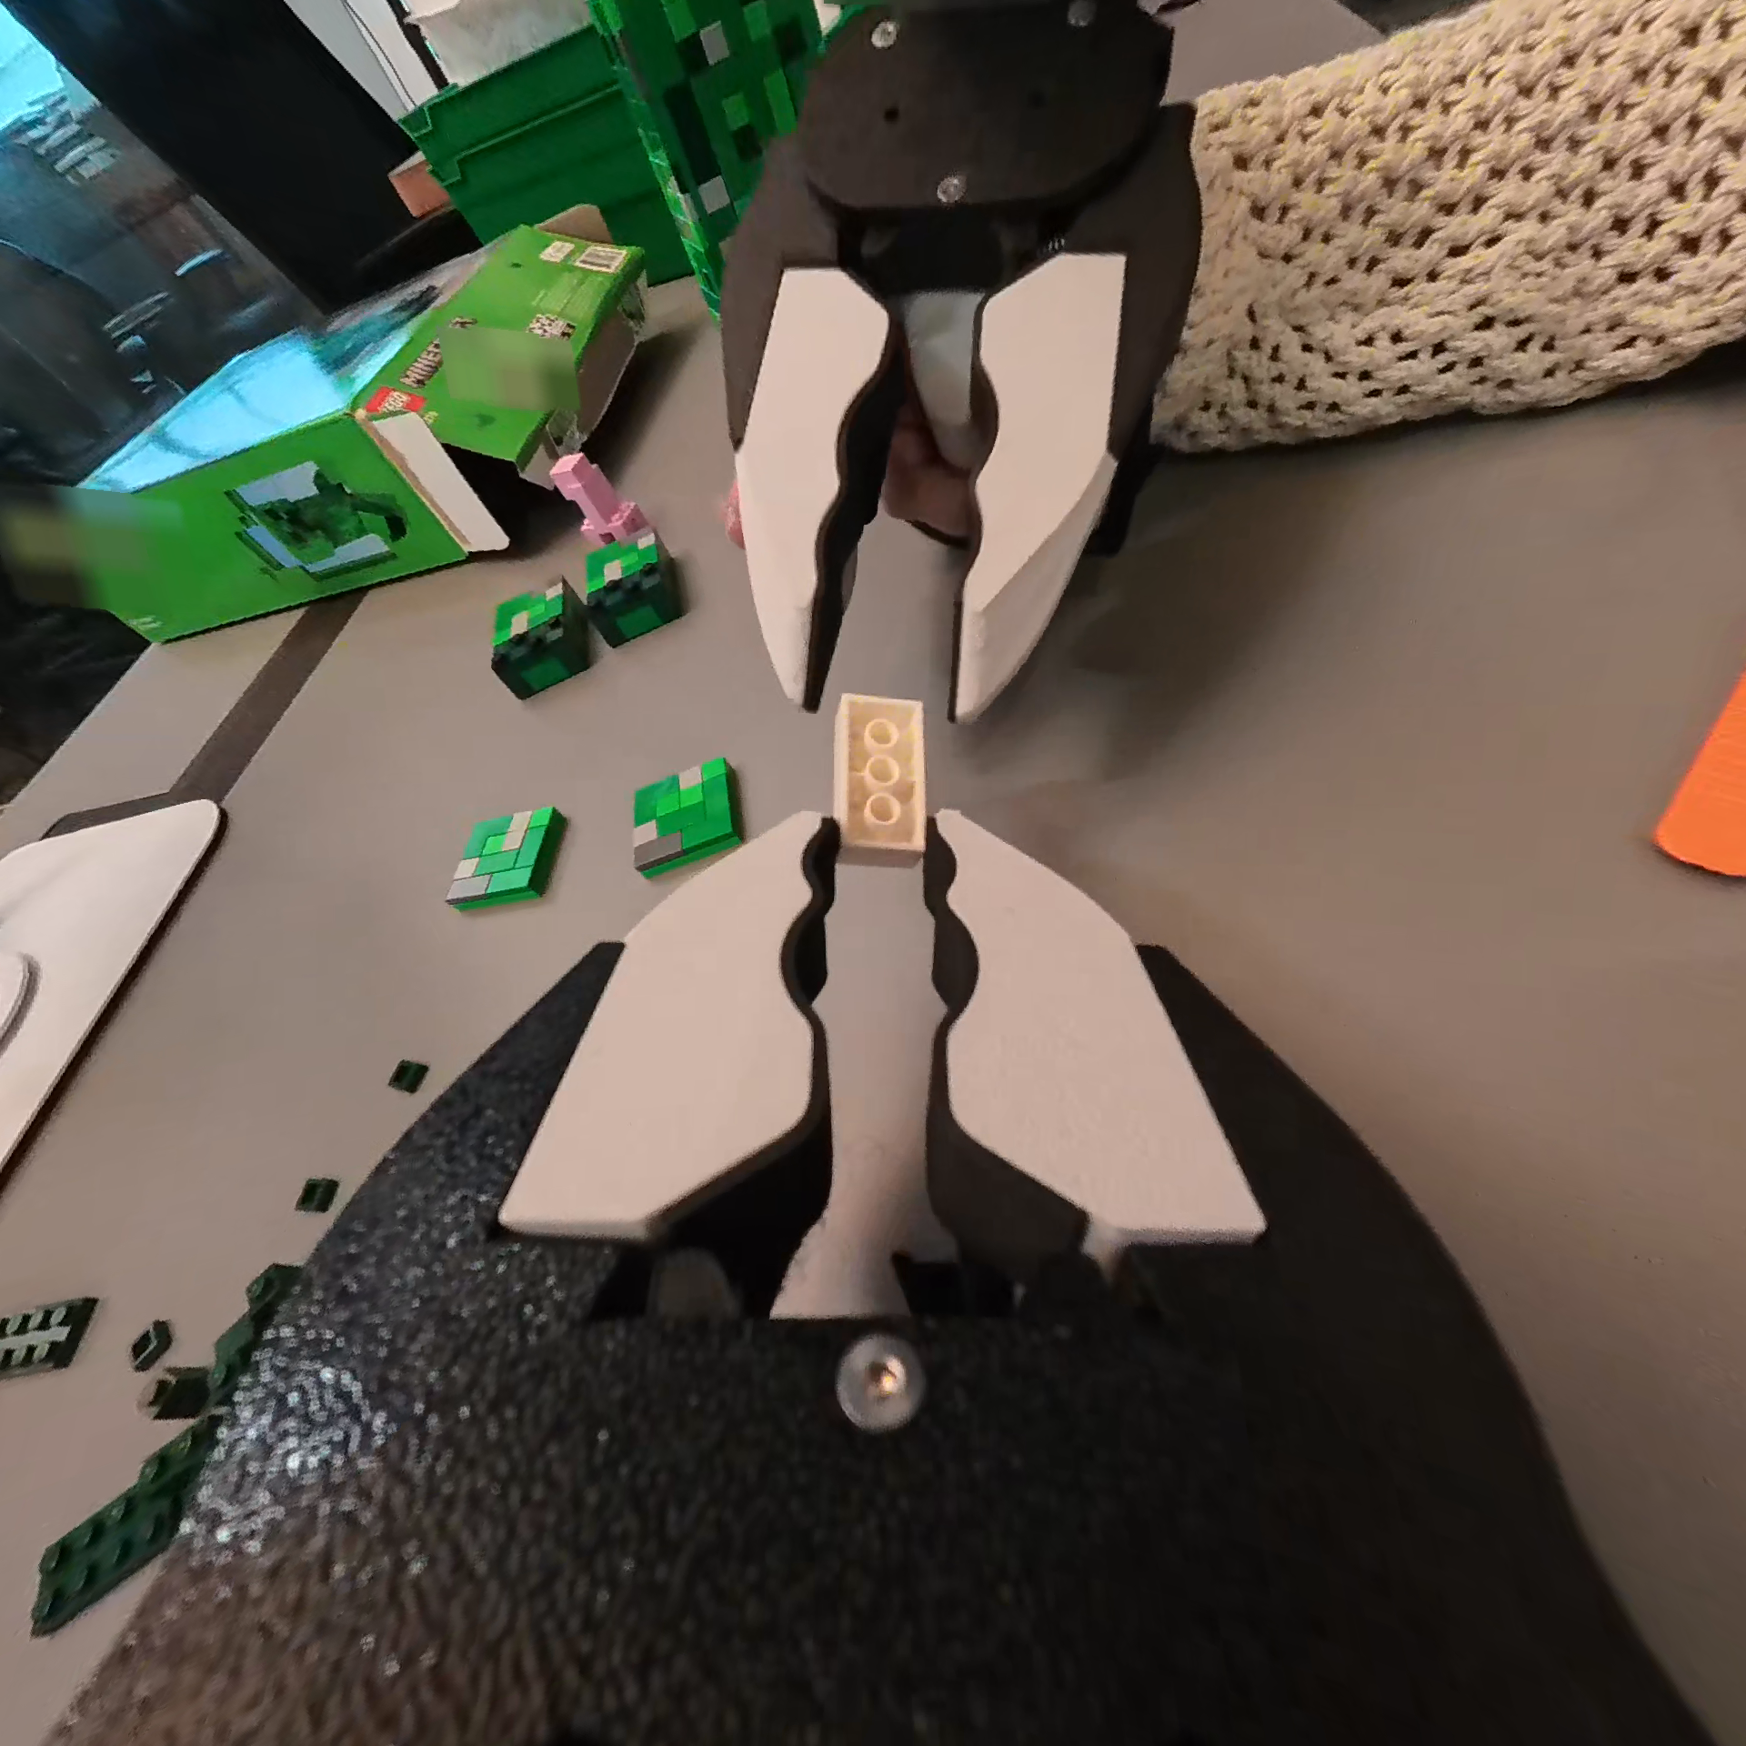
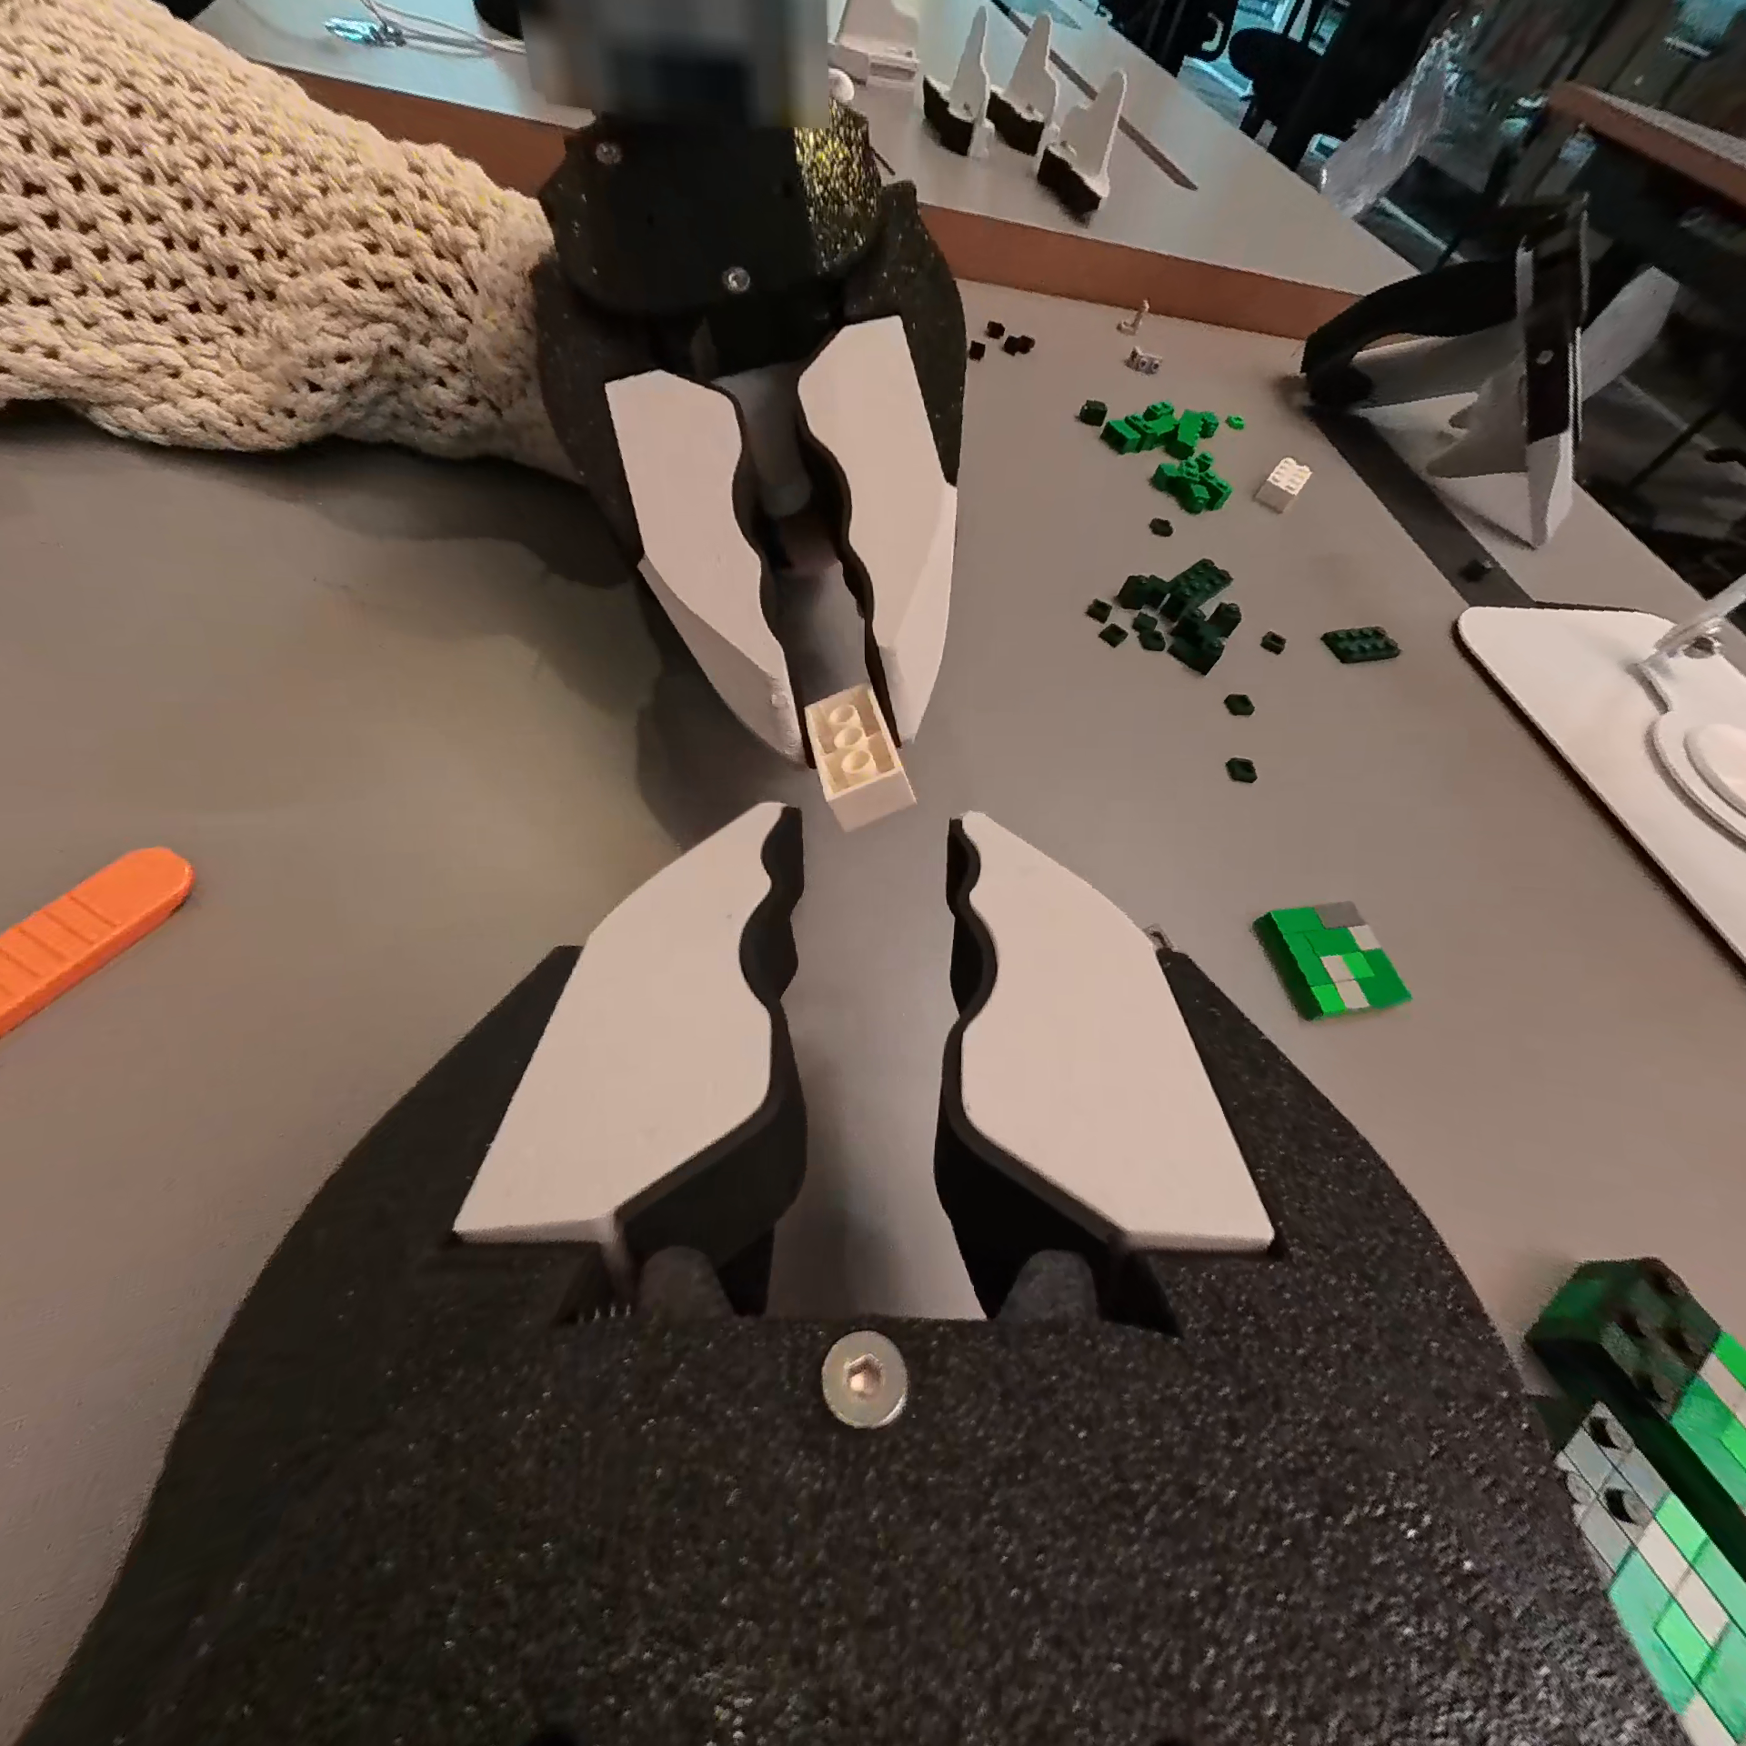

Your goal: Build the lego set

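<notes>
While the left gripper (image 1: pixel 881 831) pinches one end of a white brick (image 1: pixel 879 779), underside up, the right gripper (image 2: pixel 874 831) faces it, parted and empty, above the grey table (image 2: pixel 331 709).

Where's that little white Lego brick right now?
The white brick is pinched underside-up between the left gripper's fingers, above the grey table, facing the open right gripper.

Black textured hand-held gripper (image 2: pixel 874 831), pale grey wavy-edged fingers (image 2: pixel 661 1020), silver screw (image 2: pixel 864 1377), cream knit sleeve (image 2: pixel 236 265)
</notes>
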Demonstrator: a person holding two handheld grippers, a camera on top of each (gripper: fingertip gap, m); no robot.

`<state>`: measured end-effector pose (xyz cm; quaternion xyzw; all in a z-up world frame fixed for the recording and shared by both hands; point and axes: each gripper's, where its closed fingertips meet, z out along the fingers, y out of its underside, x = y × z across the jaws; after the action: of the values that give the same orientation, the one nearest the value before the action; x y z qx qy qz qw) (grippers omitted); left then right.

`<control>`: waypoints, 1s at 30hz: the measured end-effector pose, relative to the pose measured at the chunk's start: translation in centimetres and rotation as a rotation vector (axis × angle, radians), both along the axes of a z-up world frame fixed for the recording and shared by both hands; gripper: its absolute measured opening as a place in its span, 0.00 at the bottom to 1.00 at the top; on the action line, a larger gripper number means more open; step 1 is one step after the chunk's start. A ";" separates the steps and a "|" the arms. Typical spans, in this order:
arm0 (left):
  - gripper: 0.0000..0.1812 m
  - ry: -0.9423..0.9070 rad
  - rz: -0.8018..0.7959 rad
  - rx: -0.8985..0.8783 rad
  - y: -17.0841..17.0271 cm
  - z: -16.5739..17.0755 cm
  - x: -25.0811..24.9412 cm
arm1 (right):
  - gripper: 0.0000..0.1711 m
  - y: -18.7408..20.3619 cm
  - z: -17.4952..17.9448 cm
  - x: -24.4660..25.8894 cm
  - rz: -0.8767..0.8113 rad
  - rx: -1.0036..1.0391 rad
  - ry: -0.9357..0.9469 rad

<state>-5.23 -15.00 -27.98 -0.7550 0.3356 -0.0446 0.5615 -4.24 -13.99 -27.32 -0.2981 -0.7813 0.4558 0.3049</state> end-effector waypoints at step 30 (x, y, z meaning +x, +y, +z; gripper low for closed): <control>0.10 0.033 -0.078 -0.057 -0.7 -0.8 0.9 | 0.10 -1.8 -0.7 0.3 0.089 0.028 -0.001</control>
<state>-4.33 -15.69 -28.78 -0.7577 0.3726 -0.0638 0.5319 -3.94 -15.74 -28.05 -0.2591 -0.8002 0.4578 0.2881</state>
